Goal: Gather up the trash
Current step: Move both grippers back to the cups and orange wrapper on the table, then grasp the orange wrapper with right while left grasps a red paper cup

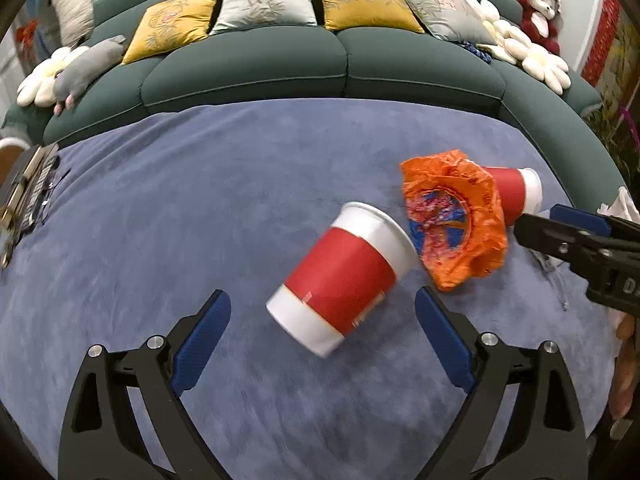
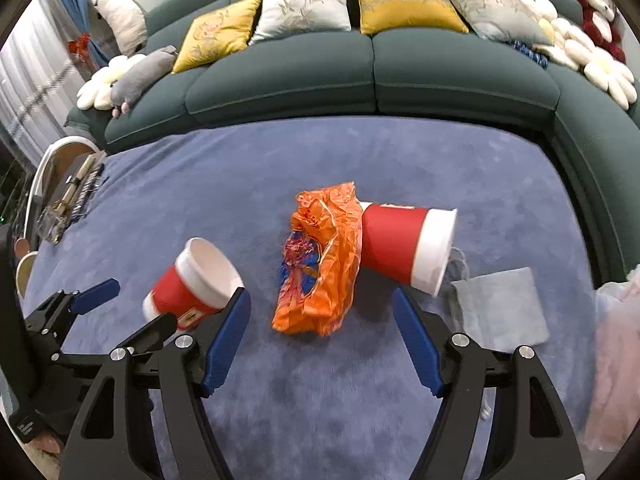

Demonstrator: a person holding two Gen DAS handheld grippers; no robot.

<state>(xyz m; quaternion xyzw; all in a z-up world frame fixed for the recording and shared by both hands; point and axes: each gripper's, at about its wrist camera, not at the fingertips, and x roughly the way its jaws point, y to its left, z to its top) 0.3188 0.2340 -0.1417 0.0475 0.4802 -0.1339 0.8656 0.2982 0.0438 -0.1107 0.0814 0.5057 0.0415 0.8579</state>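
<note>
Left wrist view. The left claw (image 1: 322, 314) points steeply down at a blue-grey carpet (image 1: 180, 208), its blue pads spread wide with nothing between them. Just beyond the pads lies a red-and-white paper cup on its side (image 1: 342, 274), white base toward the claw, open rim turned away and touching a crumpled orange plastic bag (image 1: 454, 220). A second red-and-white paper cup (image 1: 516, 194) lies behind the bag, partly hidden by it. The right claw's fingers (image 1: 576, 226) enter from the right edge. To grip well, the left claw should straddle the near cup across its red band, pads on opposite walls, and close gently: thin paper is likely to buckle under hard pressure, and a round body may roll away if only one pad touches first.

Right wrist view. The right claw (image 2: 322, 318) is likewise spread and empty, aimed at the orange bag (image 2: 320, 264), which lies just ahead between its pads' lines. The bag is creased and glossy, with a blue and red print showing in its folds; it rests against the base end of the second cup (image 2: 404, 242), whose rim points right toward a flat pale grey cloth pouch (image 2: 500, 304). The first cup (image 2: 196, 284) lies at left, the left claw (image 2: 96, 290) beside it. For the bag, pinch a raised fold rather than the flat film.
</note>
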